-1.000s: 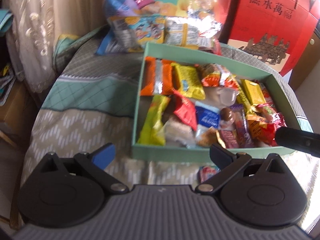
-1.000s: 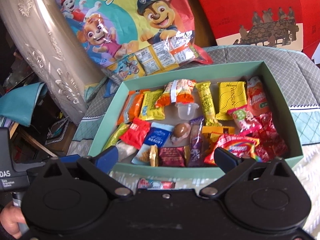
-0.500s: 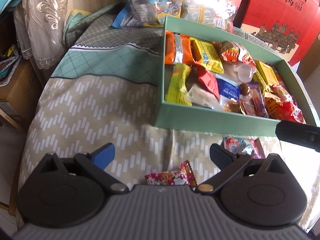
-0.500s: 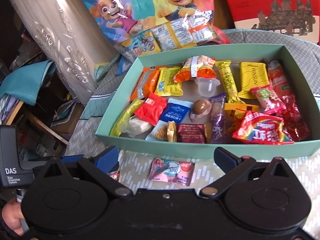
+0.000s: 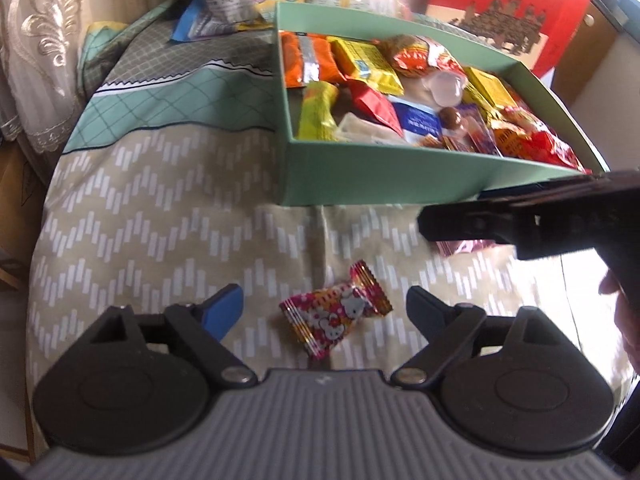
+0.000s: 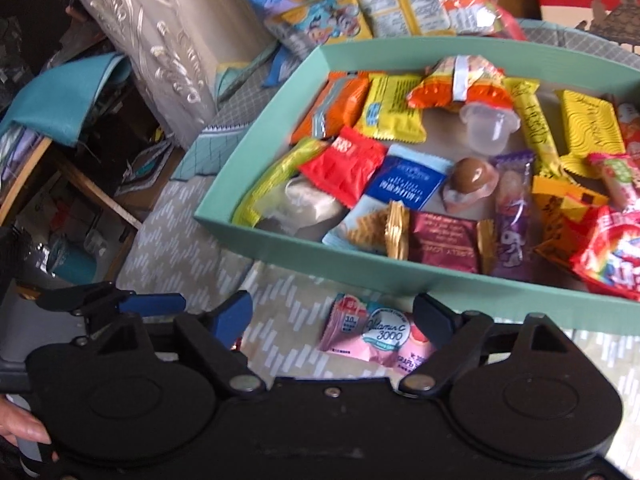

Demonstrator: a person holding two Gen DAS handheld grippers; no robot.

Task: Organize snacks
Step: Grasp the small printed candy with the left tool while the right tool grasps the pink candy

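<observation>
where it lies, pink packet (image 6: 376, 334) reads "vitamin c 3000"

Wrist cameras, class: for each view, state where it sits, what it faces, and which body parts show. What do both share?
Left wrist: on the left gripper, facing down at a cartoon-cat candy between closing jaws; fingers at right edge.
Right wrist: on the right gripper, facing a pink vitamin C packet, jaws closing; fingers at lower left.
Shared: green snack box, patterned cloth.
</observation>
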